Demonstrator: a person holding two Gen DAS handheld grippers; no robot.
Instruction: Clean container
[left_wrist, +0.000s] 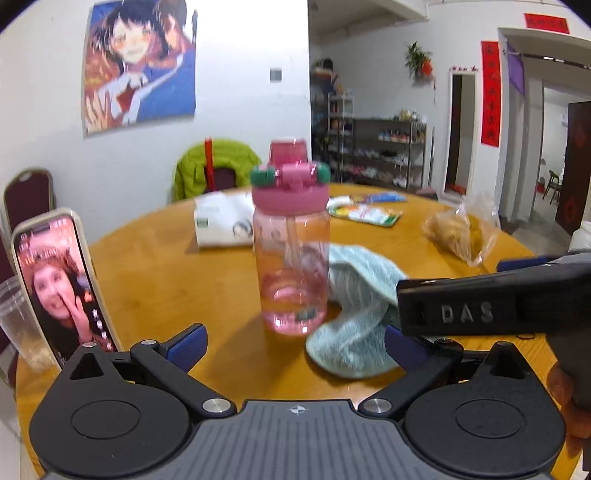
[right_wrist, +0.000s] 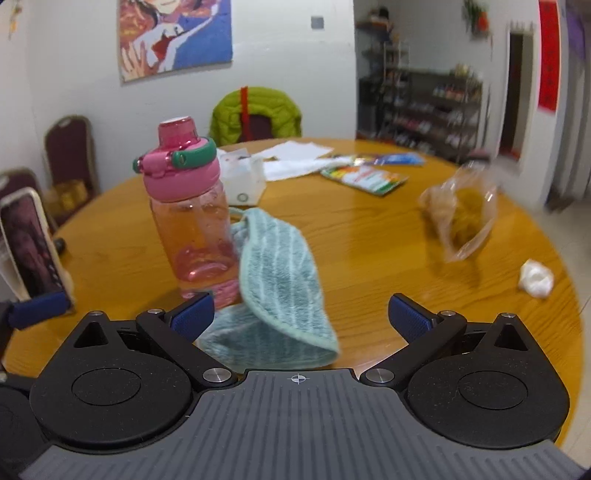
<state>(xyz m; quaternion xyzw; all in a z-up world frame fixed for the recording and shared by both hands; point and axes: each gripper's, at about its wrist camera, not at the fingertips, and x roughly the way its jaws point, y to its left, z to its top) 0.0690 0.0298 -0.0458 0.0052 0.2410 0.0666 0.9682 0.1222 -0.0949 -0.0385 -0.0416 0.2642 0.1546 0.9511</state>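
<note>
A clear pink water bottle (left_wrist: 291, 258) with a pink and green lid stands upright on the round wooden table (left_wrist: 155, 280). A light blue striped cloth (left_wrist: 354, 314) lies crumpled against its right side. My left gripper (left_wrist: 293, 347) is open just in front of the bottle, apart from it. My right gripper (right_wrist: 301, 317) is open and empty over the cloth (right_wrist: 280, 280), with the bottle (right_wrist: 195, 229) ahead to the left. The right gripper's black finger (left_wrist: 491, 299) reaches in from the right in the left wrist view.
A phone (left_wrist: 62, 288) with a lit screen leans at the left beside a clear plastic cup (left_wrist: 14, 321). A tissue pack (left_wrist: 221, 221), snack packets (left_wrist: 365, 212), a clear bag of food (left_wrist: 461, 232) and a crumpled tissue (right_wrist: 535, 278) lie on the table. Chairs stand behind.
</note>
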